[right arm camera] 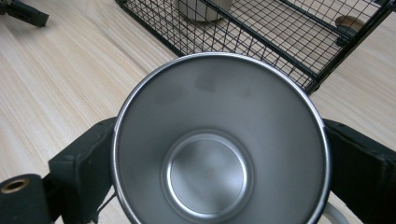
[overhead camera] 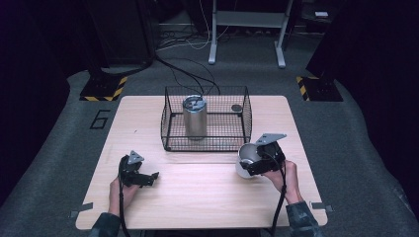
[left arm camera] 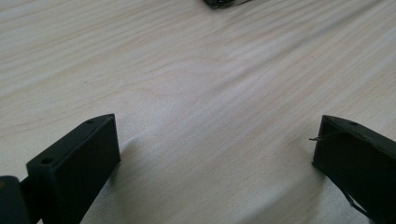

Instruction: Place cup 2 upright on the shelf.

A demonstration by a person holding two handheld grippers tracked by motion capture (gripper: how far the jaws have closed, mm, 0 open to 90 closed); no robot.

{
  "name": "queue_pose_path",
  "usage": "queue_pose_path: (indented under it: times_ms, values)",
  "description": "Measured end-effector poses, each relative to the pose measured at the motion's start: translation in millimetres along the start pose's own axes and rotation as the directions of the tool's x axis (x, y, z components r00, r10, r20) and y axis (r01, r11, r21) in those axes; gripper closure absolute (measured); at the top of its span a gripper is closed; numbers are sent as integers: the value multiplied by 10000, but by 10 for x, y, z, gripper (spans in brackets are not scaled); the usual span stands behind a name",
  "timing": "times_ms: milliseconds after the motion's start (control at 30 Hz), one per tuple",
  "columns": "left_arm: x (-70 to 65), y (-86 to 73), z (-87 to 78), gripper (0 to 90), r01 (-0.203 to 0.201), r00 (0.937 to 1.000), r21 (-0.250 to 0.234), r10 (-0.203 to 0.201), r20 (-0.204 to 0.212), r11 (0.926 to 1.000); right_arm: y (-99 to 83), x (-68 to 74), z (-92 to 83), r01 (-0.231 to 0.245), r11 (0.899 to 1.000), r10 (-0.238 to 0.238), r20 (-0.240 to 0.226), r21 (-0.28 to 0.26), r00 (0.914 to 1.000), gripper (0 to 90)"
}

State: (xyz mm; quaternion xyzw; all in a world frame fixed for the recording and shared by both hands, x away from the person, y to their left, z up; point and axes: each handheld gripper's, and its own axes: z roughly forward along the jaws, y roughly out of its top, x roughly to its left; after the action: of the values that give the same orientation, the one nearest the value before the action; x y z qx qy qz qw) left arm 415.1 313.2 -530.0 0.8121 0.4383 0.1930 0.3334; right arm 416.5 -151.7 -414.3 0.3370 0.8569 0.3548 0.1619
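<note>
Evidently mid-carry, the right gripper (overhead camera: 252, 165) clasped a smooth, round steel cup (right arm camera: 219, 149) by its walls near the table's (overhead camera: 207, 197) pale woodgrain front, while the left gripper (overhead camera: 148, 178) rested released, so next likely called for lifting it over the black wire basket's (overhead camera: 170, 123) rim beside the upright steel tumbler (overhead camera: 194, 118).

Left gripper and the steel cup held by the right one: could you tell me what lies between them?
Only bare wooden table separates the left gripper from the round steel cup, in the high view.
</note>
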Motion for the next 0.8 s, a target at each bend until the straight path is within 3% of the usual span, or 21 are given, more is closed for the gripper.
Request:
queue_pose_path:
  times_ms: [800]
  values:
    - [0,1,1,2,-14,10000,1,14,-18,10000,291,101,-175,387,9992,-389,-165,-99,9991,58]
